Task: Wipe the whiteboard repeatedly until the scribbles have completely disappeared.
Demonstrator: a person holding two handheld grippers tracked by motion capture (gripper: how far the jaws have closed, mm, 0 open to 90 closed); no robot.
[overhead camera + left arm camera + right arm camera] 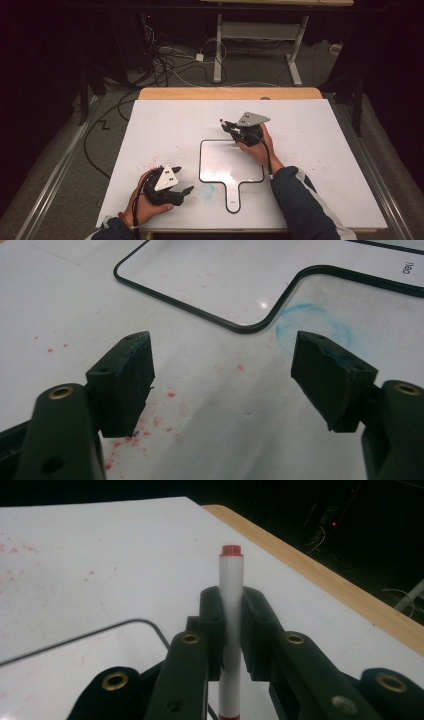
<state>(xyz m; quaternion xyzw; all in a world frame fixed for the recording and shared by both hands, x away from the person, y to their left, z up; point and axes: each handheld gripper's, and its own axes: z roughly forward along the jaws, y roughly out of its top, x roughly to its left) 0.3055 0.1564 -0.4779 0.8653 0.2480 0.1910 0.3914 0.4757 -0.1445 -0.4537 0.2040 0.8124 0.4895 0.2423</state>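
Observation:
A white marker with a red end cap (231,600) stands upright between the black jaws of my right gripper (231,630), which is shut on it. In the high view that right gripper (231,127) hovers at the far right corner of a small whiteboard with a black rim and a handle (210,150); the marker's red tip (221,120) pokes out to its left. My left gripper (182,194) rests near the table's front edge, left of the board's handle. Its jaws stand open (222,375) over bare tabletop with nothing between them.
The white tabletop (310,150) carries red ink specks (150,425) and a smeared blue ring (312,322) beside the board's handle. A wooden strip (230,93) lines the far edge. Beyond it are cables and a desk frame (260,35) on the floor.

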